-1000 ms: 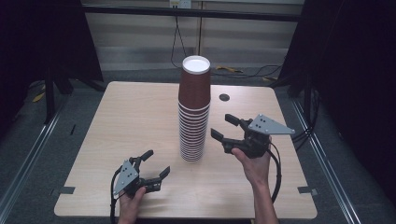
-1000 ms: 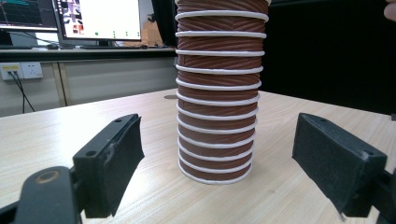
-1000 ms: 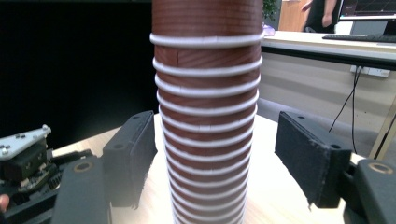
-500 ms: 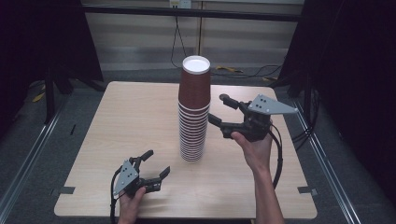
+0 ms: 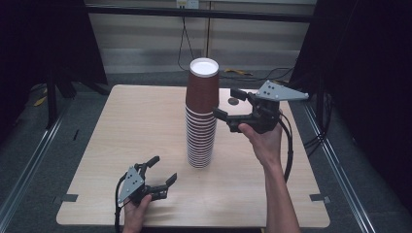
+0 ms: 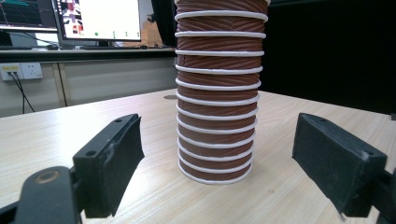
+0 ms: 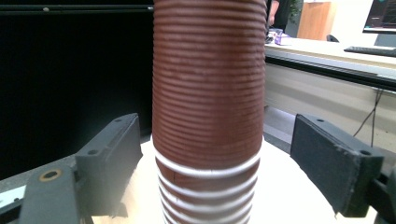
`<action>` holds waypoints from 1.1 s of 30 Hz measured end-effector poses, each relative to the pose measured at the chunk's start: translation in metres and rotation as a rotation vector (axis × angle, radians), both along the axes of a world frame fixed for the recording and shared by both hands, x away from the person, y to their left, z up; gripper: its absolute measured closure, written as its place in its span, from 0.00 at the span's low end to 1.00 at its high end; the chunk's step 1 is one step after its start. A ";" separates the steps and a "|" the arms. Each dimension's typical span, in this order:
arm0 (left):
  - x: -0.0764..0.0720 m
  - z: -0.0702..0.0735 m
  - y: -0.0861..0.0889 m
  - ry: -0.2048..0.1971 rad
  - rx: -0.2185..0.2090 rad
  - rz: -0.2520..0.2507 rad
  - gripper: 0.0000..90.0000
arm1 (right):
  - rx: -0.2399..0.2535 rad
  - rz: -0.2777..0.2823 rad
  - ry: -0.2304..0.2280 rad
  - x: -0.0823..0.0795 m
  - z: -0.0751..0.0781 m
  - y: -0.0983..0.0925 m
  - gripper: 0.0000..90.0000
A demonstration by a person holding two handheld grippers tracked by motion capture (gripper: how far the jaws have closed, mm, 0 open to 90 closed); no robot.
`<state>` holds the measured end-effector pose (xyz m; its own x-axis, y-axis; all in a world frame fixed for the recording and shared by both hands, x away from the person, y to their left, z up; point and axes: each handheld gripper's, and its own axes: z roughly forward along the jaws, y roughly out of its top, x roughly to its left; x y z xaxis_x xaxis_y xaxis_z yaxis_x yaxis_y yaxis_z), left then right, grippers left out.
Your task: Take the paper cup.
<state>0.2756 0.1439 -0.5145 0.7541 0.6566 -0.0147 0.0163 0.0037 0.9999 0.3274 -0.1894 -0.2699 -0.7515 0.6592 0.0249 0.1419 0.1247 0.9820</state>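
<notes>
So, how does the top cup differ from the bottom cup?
The top cup shows its whole ribbed wall and white base; the bottom cup shows only a narrow band above its rim. The bottom cup stands on the table; the top cup rests on other cups. Both are brown, upside down.

Brown cup stack [image 6: 216, 98] upright on wooden table [image 6: 84, 128], framed by parted black tongs [image 6: 217, 163], monitors [image 6: 99, 18] behind

Left gripper [image 5: 163, 170], low at 7 o'clock, points toward 1 o'clock, jaws spread. Right gripper [image 5: 225, 103], held high at 2 o'clock, points toward 9 o'clock; its jaws have just been opening, seemingly pinching nothing.
</notes>
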 end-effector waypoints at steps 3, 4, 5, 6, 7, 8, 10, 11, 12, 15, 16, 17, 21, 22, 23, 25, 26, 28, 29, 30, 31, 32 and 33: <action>0.000 0.000 0.000 0.000 0.000 0.000 0.17 | -0.006 0.010 0.000 0.003 0.006 0.003 0.18; 0.000 0.000 0.000 -0.001 0.000 0.000 0.17 | -0.018 0.020 0.005 0.006 0.010 0.006 0.18; 0.000 0.000 0.000 -0.001 0.000 0.000 0.17 | -0.018 0.020 0.005 0.006 0.010 0.006 0.18; 0.000 0.000 0.000 -0.001 0.000 -0.001 0.17 | -0.022 0.023 0.006 0.007 0.012 0.007 0.18; 0.000 0.000 0.000 0.000 0.000 -0.001 0.17 | -0.022 0.033 0.011 0.008 0.014 0.008 0.18; 0.000 0.000 0.000 0.000 0.000 -0.001 0.17 | -0.034 0.034 0.014 0.010 0.019 0.010 0.18; 0.000 0.000 0.000 0.000 0.000 -0.001 0.17 | -0.040 0.037 0.016 0.011 0.021 0.011 0.18; 0.000 0.000 0.000 -0.001 0.000 -0.001 0.17 | -0.042 0.042 0.018 0.013 0.023 0.012 0.18; 0.000 0.000 0.000 0.000 0.000 -0.001 0.17 | -0.054 0.046 0.022 0.015 0.028 0.014 0.18; 0.000 0.000 0.000 -0.001 0.000 -0.001 0.17 | -0.061 0.052 0.020 0.016 0.032 0.016 0.18; 0.000 0.000 0.000 0.000 0.000 -0.001 0.17 | -0.066 0.052 0.021 0.017 0.034 0.017 0.18; 0.000 0.000 0.000 -0.001 0.000 -0.002 0.17 | -0.068 0.056 0.022 0.018 0.036 0.018 0.18; 0.000 0.000 0.000 -0.001 0.001 -0.001 0.17 | -0.088 0.062 0.034 0.022 0.040 0.020 0.18; 0.000 0.000 0.000 0.000 0.001 -0.001 0.17 | -0.092 0.063 0.037 0.024 0.041 0.021 0.18; 0.000 0.000 0.000 -0.001 0.001 -0.001 0.17 | -0.102 0.064 0.044 0.026 0.043 0.022 0.18; 0.000 0.000 0.000 0.000 0.000 -0.001 0.17 | -0.105 0.071 0.048 0.028 0.045 0.024 0.18; 0.000 0.000 0.000 0.000 0.000 -0.001 0.17 | -0.105 0.071 0.048 0.028 0.045 0.024 0.18; 0.000 0.000 0.000 0.000 0.000 -0.001 0.17 | -0.108 0.083 0.054 0.030 0.046 0.025 0.18; 0.000 0.000 0.000 0.000 0.001 -0.001 0.17 | -0.108 0.083 0.055 0.031 0.047 0.026 0.18; 0.000 0.000 0.000 0.001 0.000 -0.002 0.17 | -0.112 0.083 0.056 0.031 0.047 0.027 0.18; 0.000 0.000 0.000 0.000 0.001 -0.002 0.17 | -0.111 0.086 0.056 0.032 0.047 0.028 0.18; 0.000 0.000 0.000 0.000 0.001 -0.002 0.17 | -0.114 0.084 0.058 0.033 0.048 0.029 0.18; 0.000 0.000 0.000 0.000 0.001 -0.002 0.17 | -0.114 0.084 0.058 0.033 0.048 0.029 0.18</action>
<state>0.2756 0.1442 -0.5145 0.7552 0.6553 -0.0143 0.0163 0.0030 0.9999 0.3604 -0.1604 -0.2221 -0.8039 0.5948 -0.0015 0.1820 0.2485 0.9514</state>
